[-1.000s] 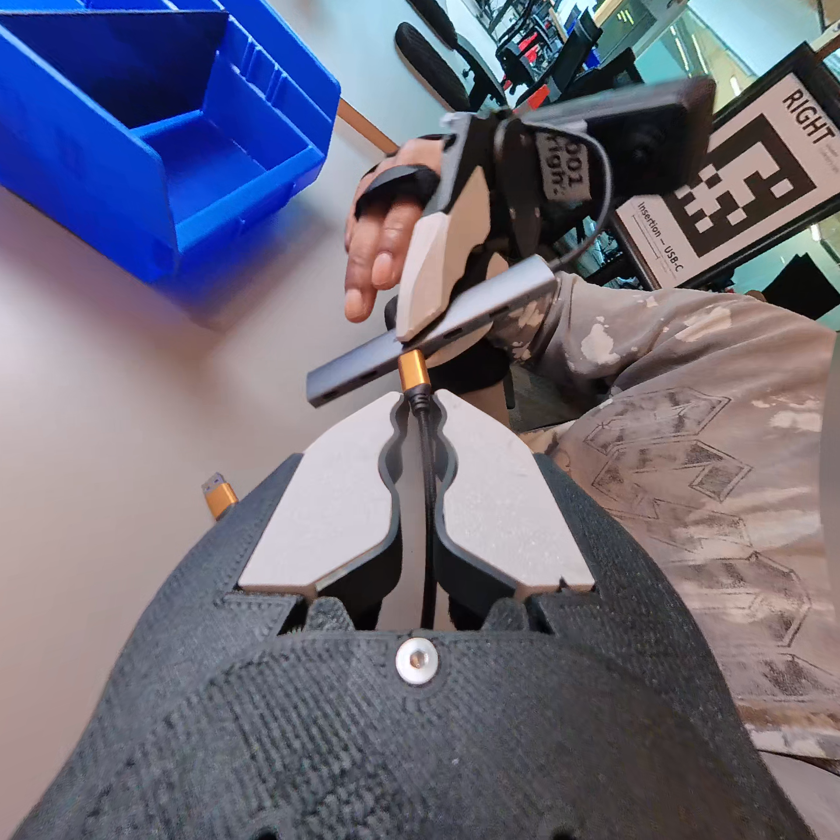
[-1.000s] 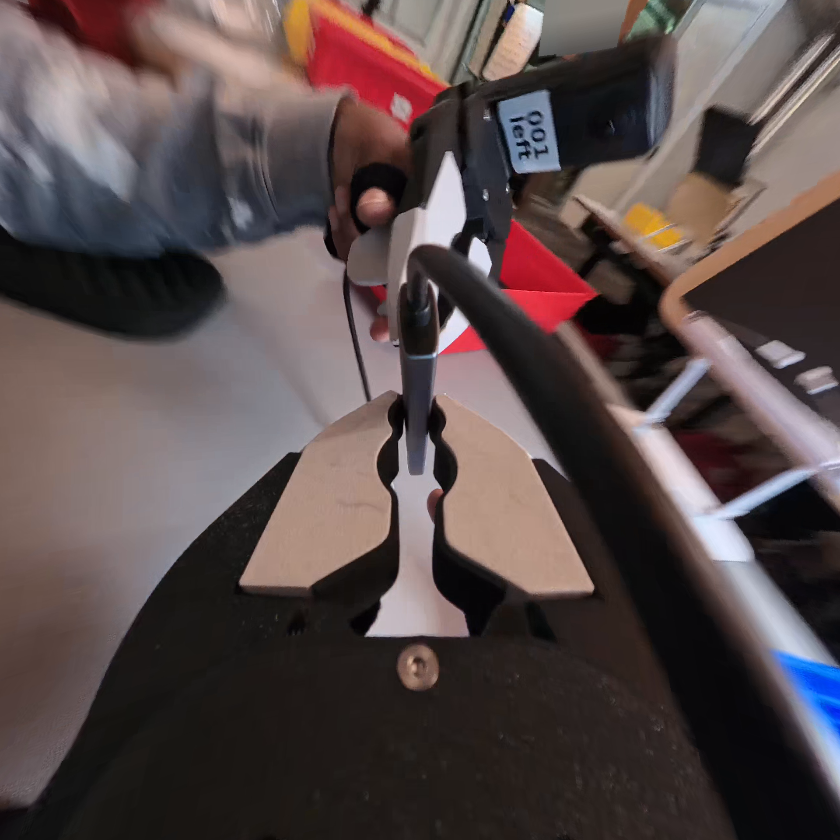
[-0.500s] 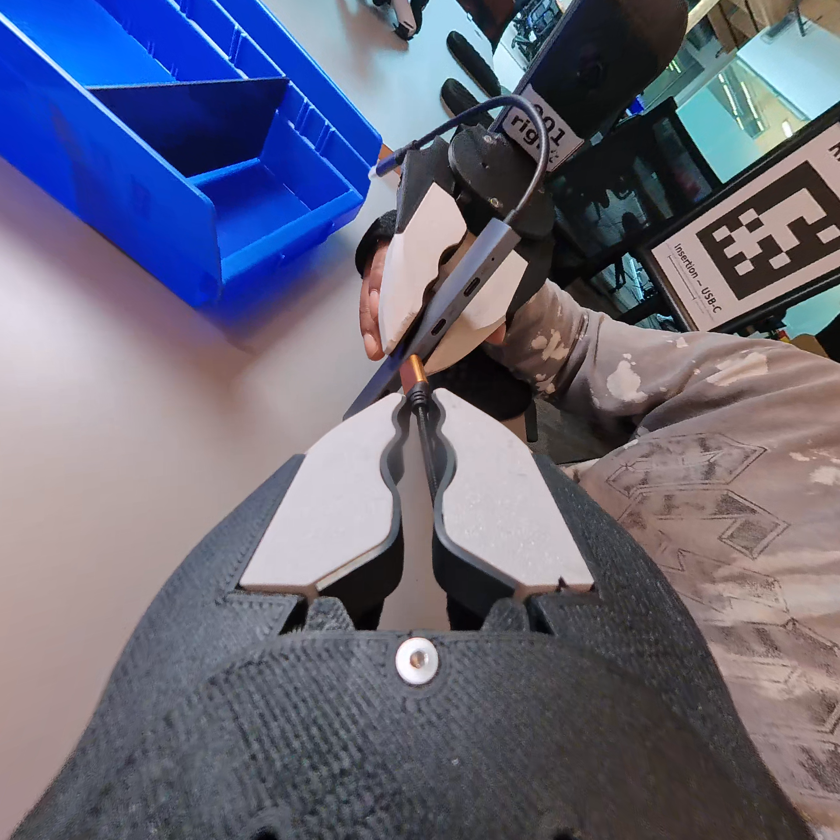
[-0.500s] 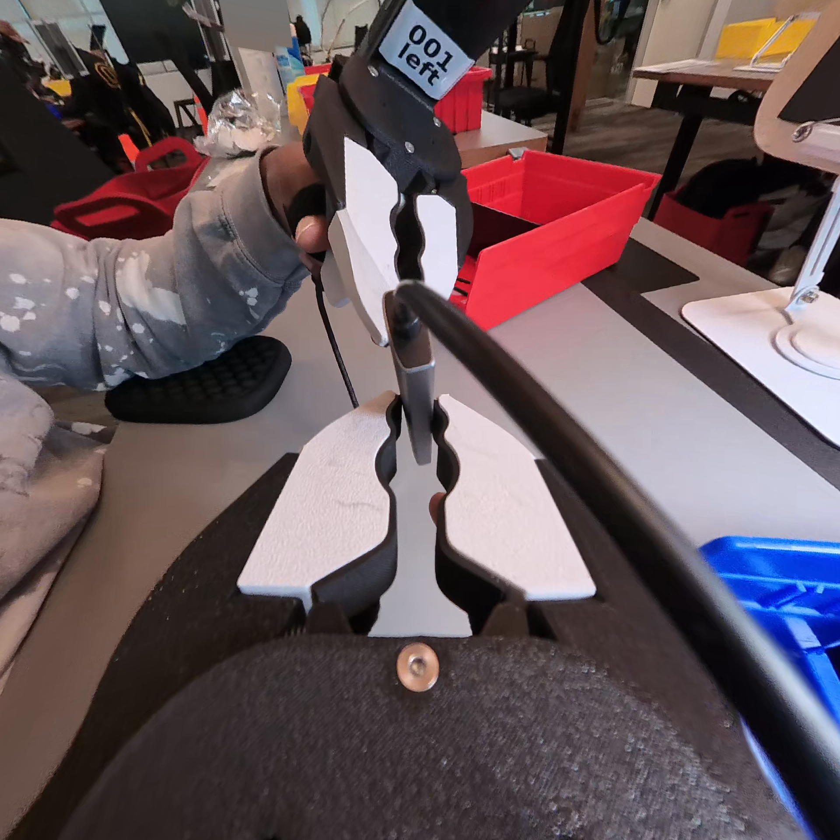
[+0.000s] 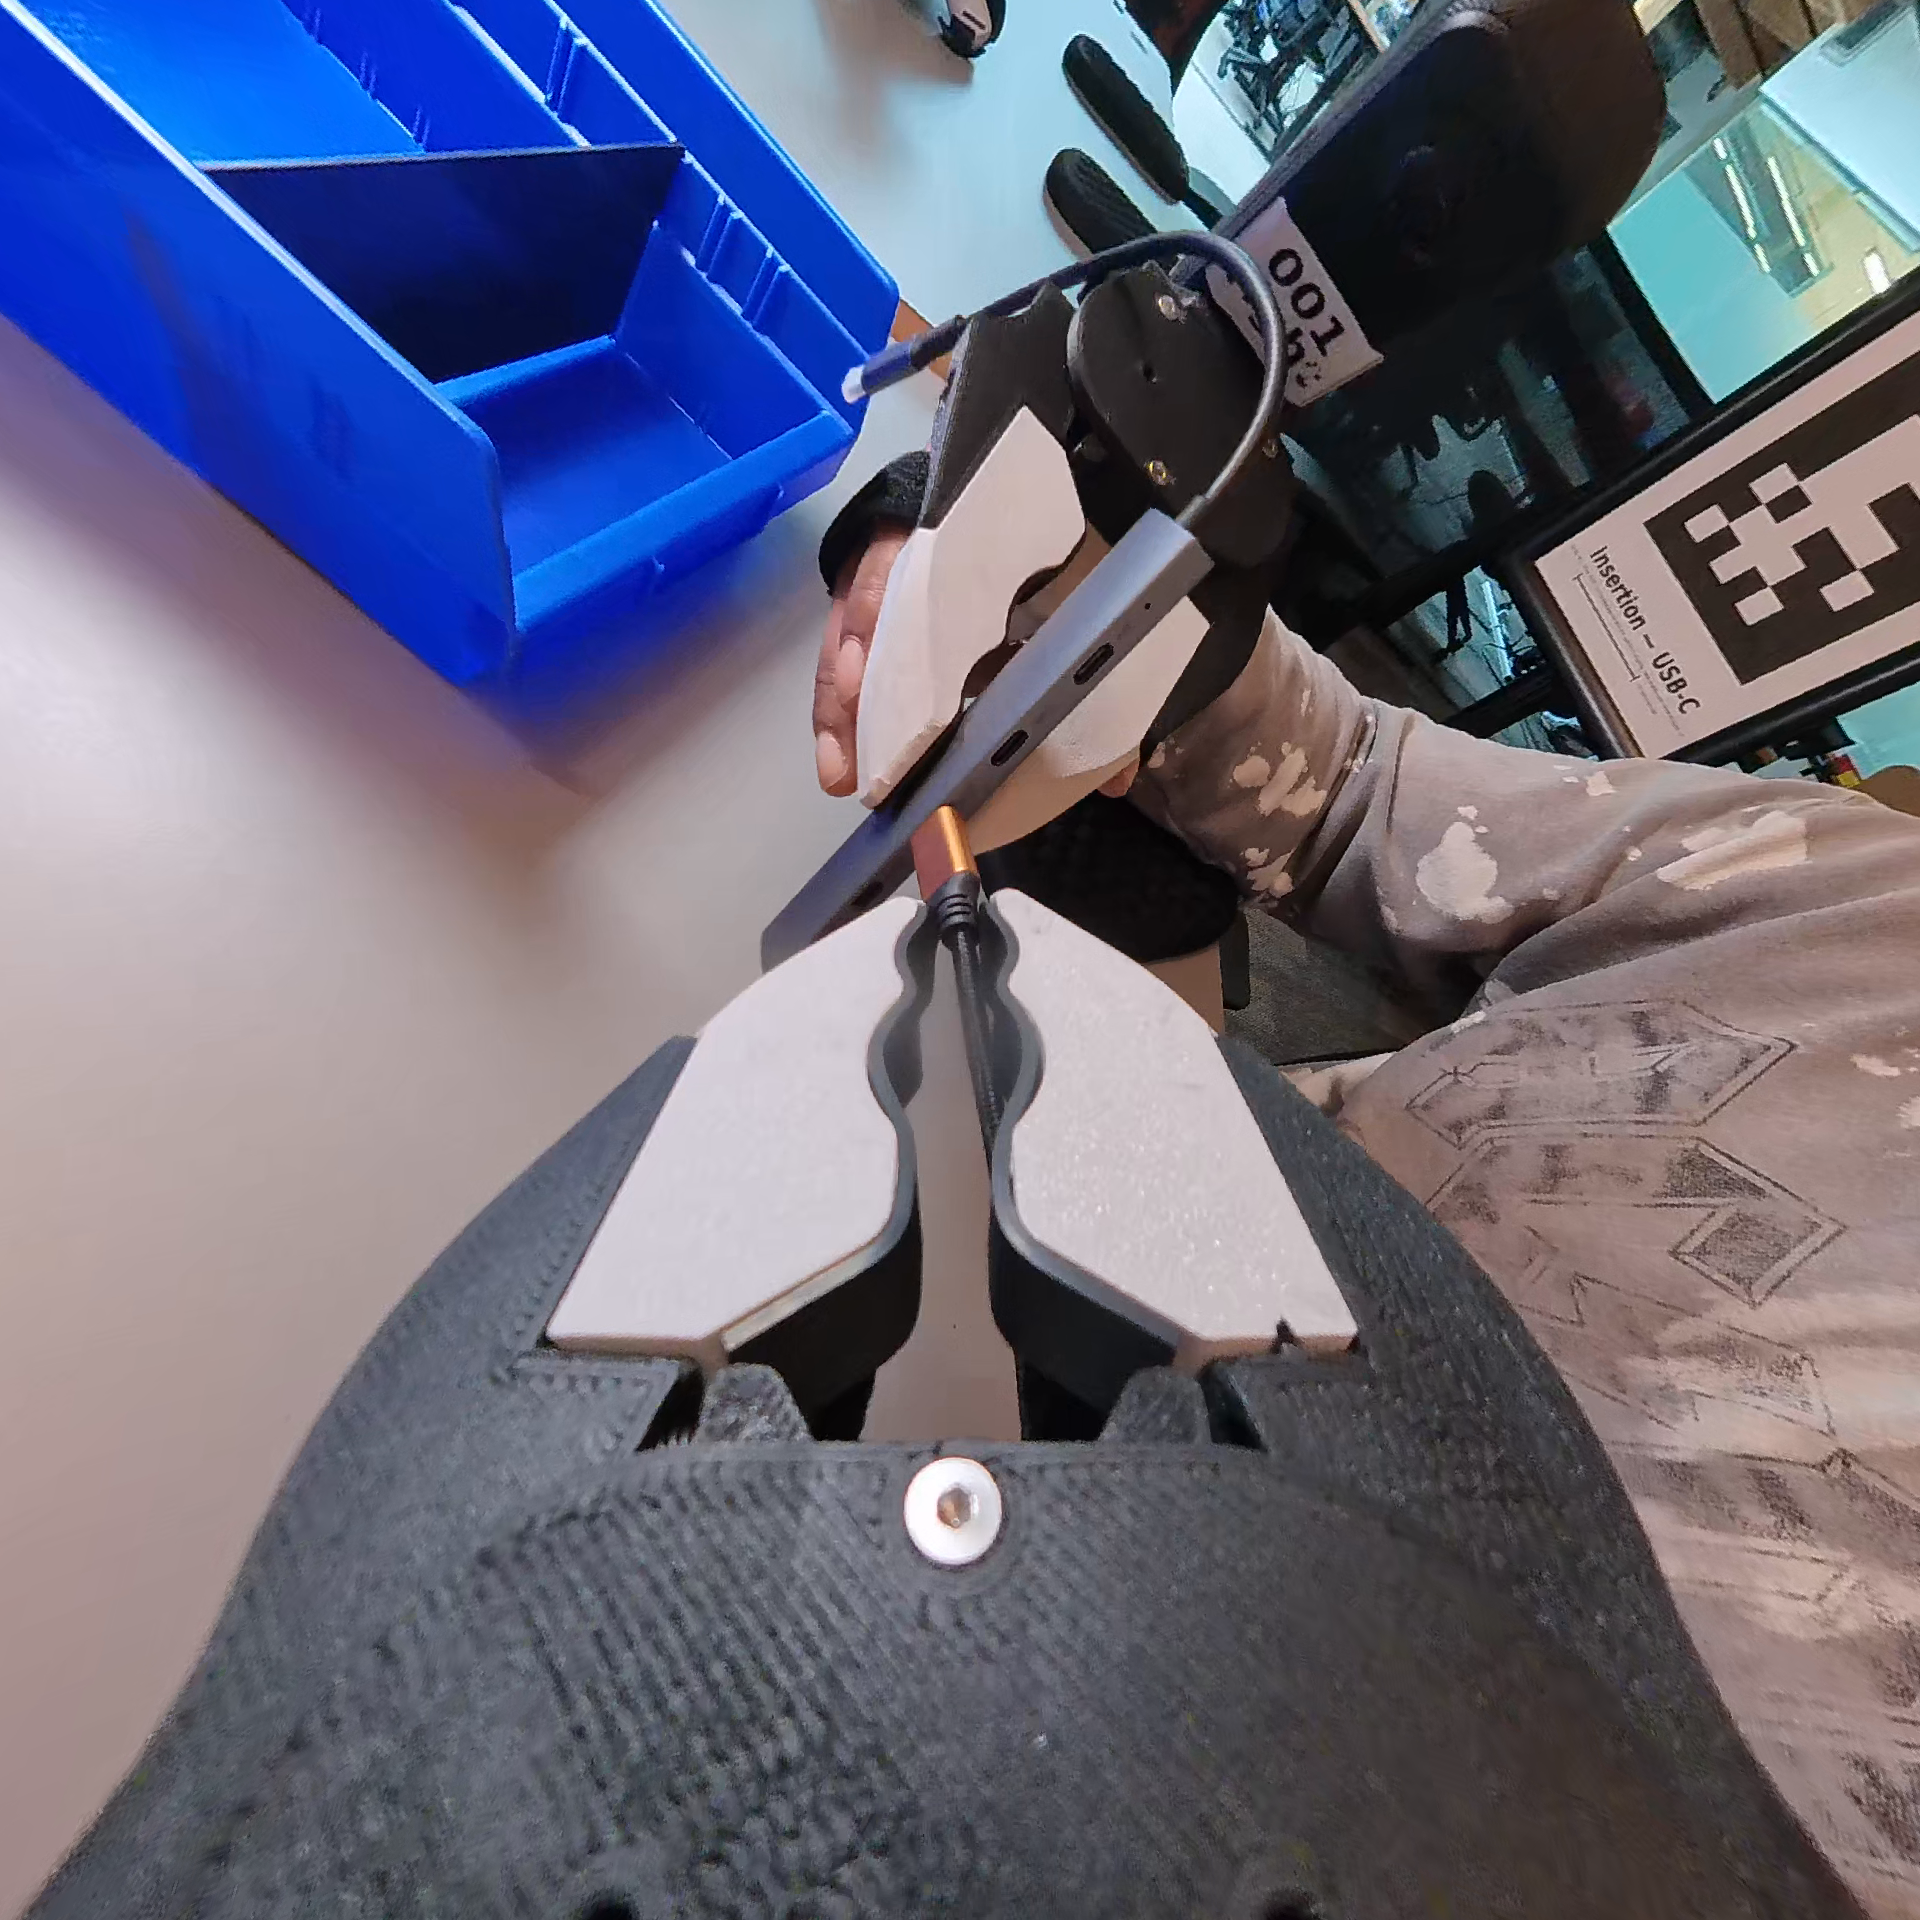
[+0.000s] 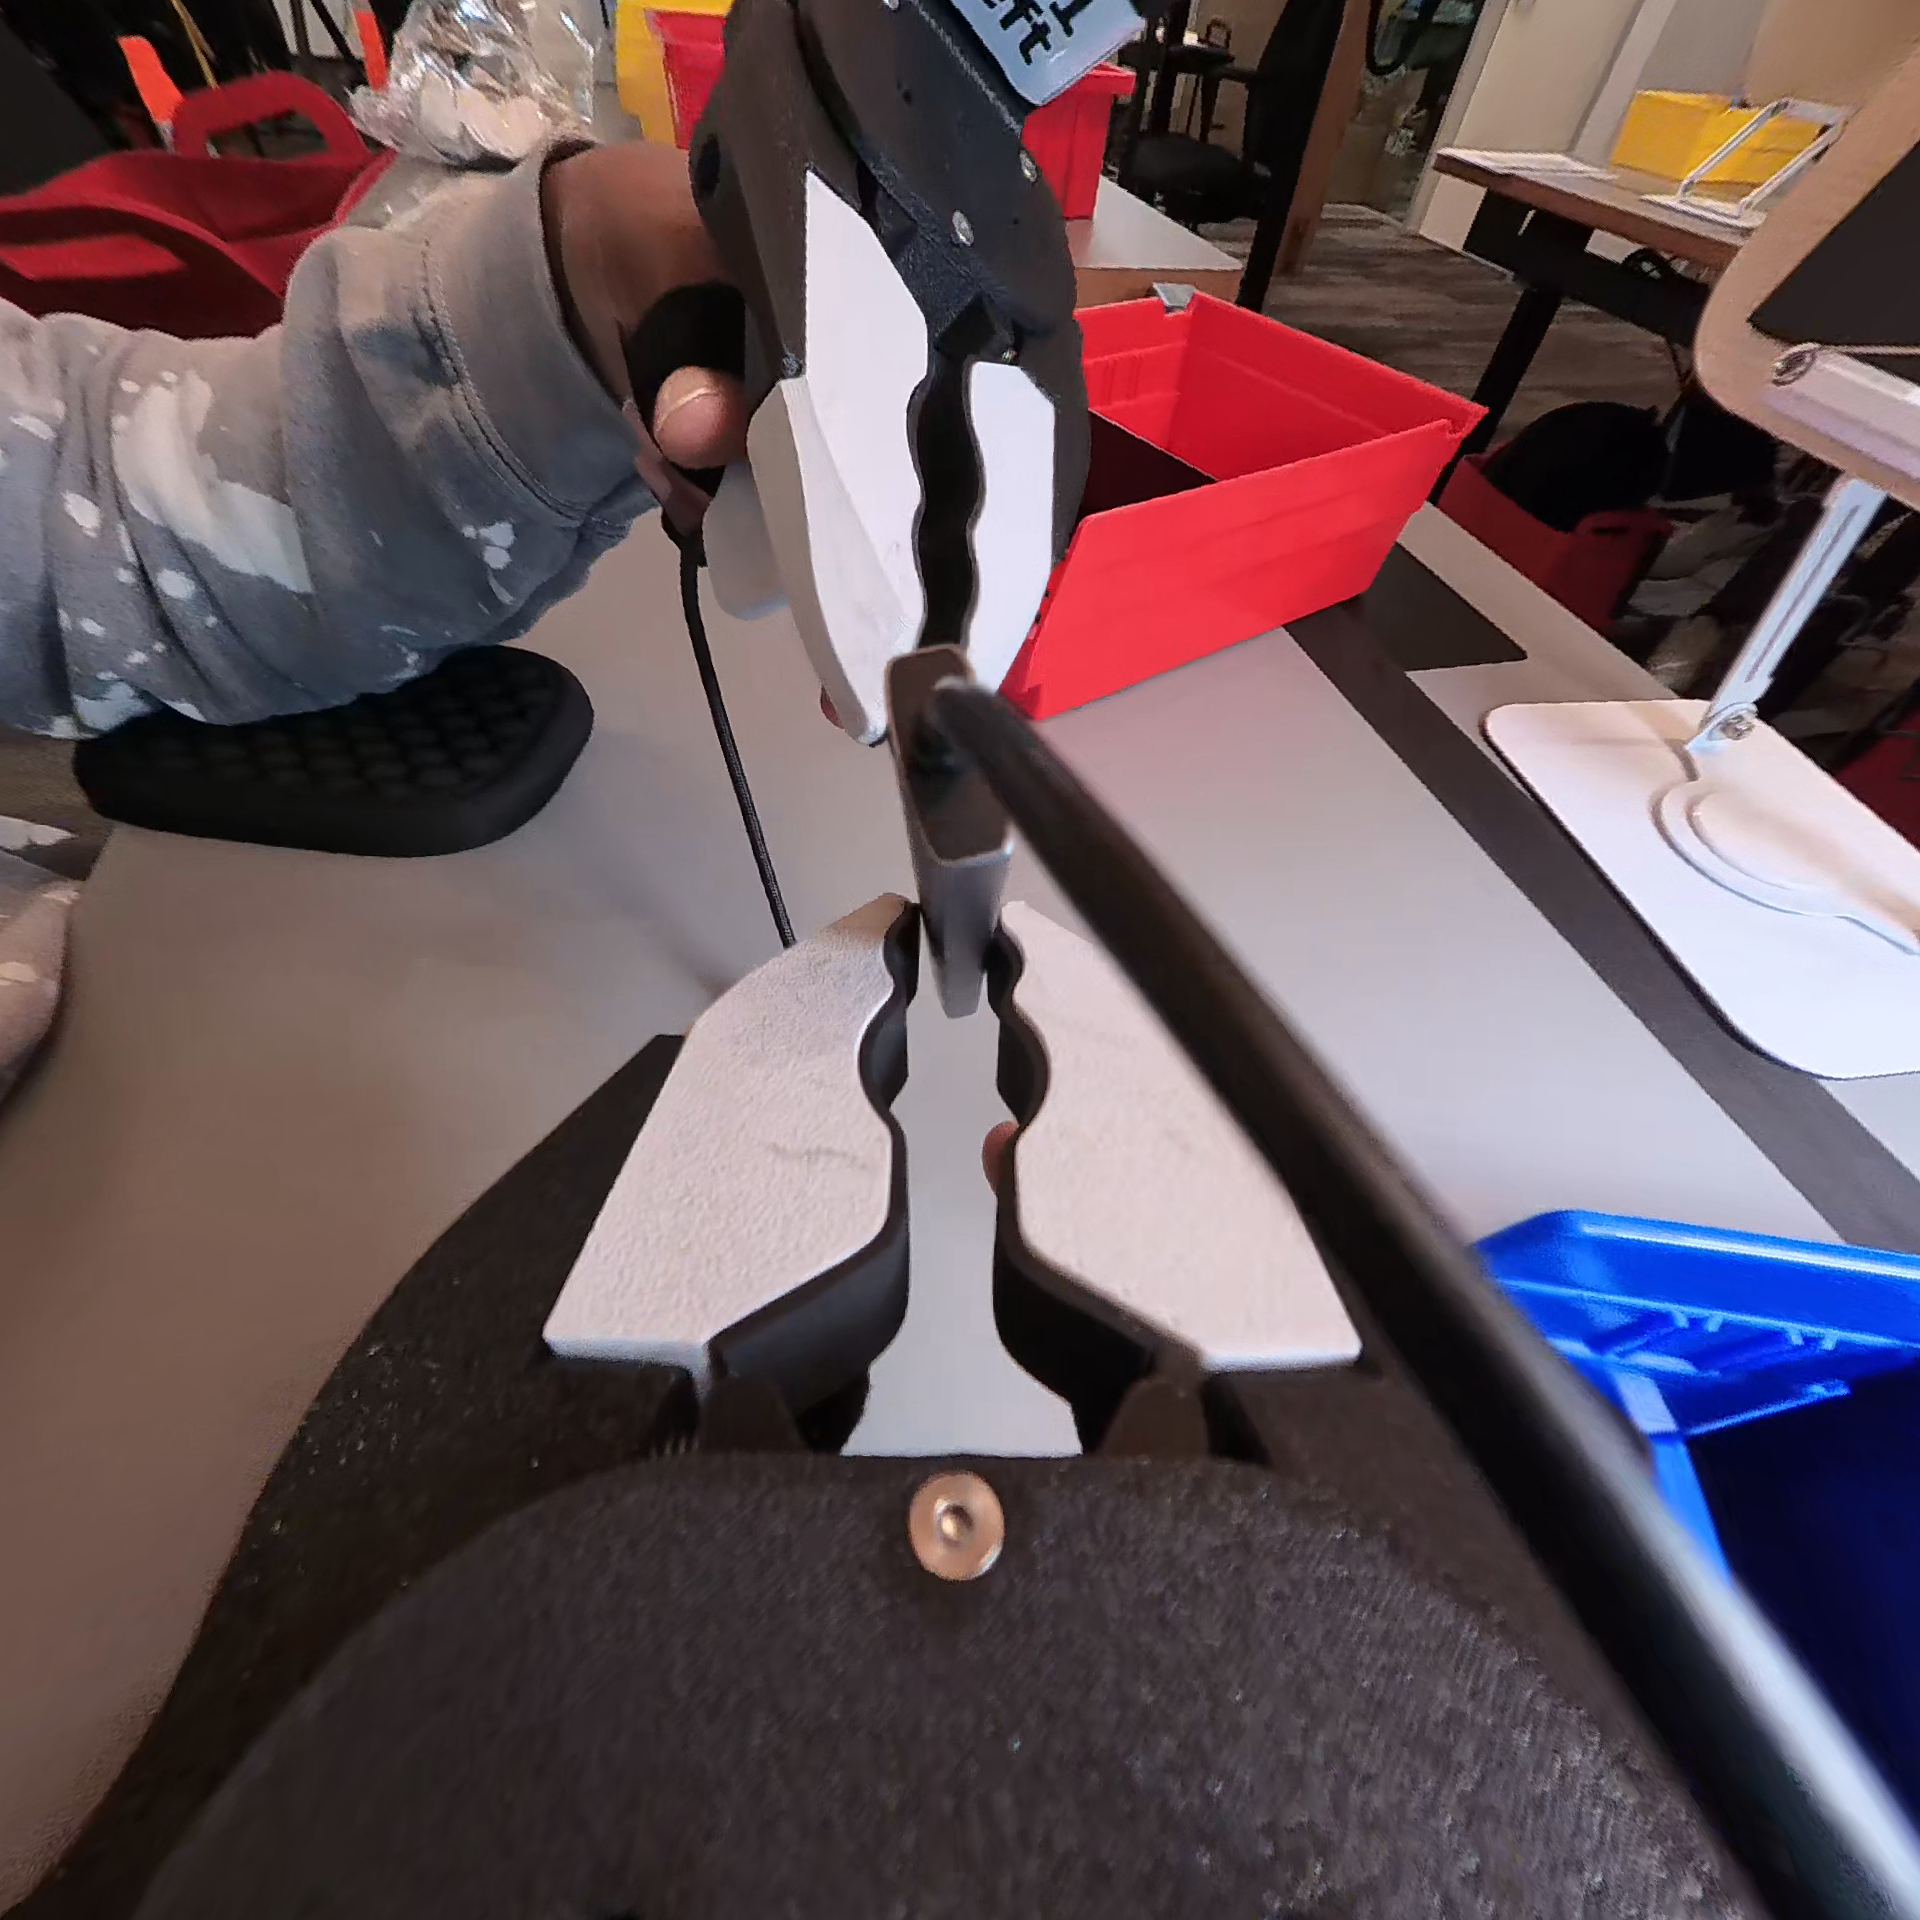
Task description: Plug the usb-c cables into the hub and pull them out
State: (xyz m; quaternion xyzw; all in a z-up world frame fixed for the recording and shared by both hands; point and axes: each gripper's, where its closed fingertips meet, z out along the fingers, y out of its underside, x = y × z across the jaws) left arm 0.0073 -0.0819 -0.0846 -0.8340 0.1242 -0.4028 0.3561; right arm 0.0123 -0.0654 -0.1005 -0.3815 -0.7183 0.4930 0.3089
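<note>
My left gripper [image 5: 956, 920] is shut on a black braided cable [image 5: 977, 1039] just behind its orange USB-C plug [image 5: 951, 847]. The plug's tip meets a side port of the grey hub [image 5: 1101, 644], and no metal tip shows. My right gripper [image 6: 956, 925] is shut on the hub [image 6: 956, 831], holding it on edge in the air. The hub's own black lead [image 6: 1247, 1060] arcs toward the lower right. In the left wrist view the right gripper [image 5: 940, 774] clamps the hub diagonally. In the right wrist view the left gripper [image 6: 930, 675] points down at the hub's top.
A blue divided bin [image 5: 468, 312] stands on the pale table [image 5: 260, 987], also low right in the right wrist view [image 6: 1714, 1330]. A red bin [image 6: 1247, 499] sits behind the left gripper. A black wrist pad [image 6: 343, 748] and a white stand base [image 6: 1714, 831] flank the grippers. The grippers are tip to tip, or close to it.
Both grippers have turned: the hub went from nearly level to a steep diagonal in the left wrist view, and the left gripper came closer. Both grips held, plug still at the hub.
</note>
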